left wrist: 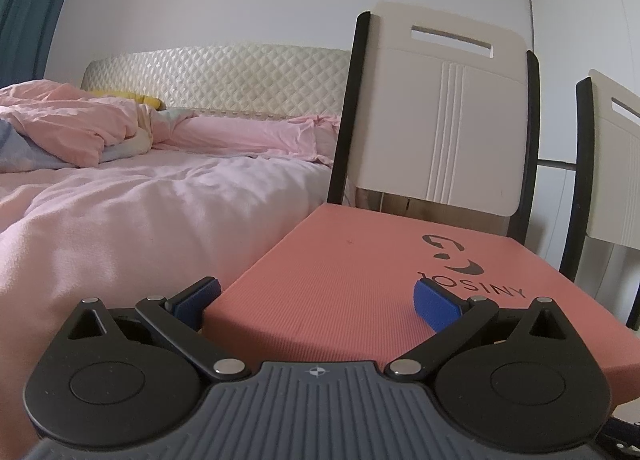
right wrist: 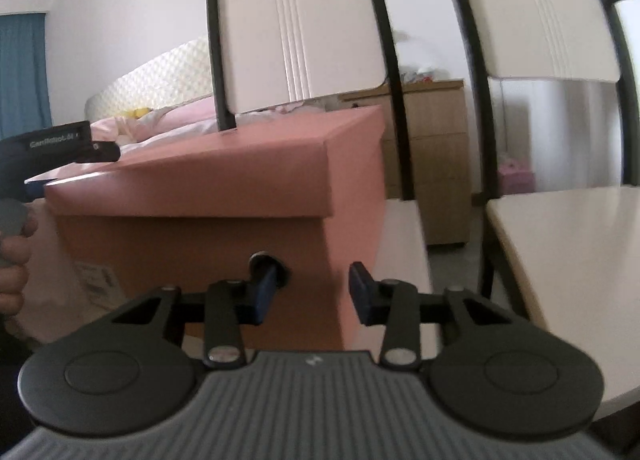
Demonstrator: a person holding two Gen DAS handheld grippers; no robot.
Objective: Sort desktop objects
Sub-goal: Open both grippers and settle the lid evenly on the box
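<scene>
Two chairs (right wrist: 304, 32); one pink box (right wrist: 224, 188)

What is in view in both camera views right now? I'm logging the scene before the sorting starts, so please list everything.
pink box: 1, pink with a lid and a black logo, on the left chair's seat
chairs: 2, cream backs with black frames, side by side next to the bed
bed: 1, pink bedding, quilted cream headboard, left of the chairs
curtain: 1, teal, far left
dresser: 1, light wood, behind the chairs
left gripper: 1, black with blue pads, open, at the box lid's near corner
right gripper: 1, black with blue pads, open, at the hole in the box's end wall
</scene>
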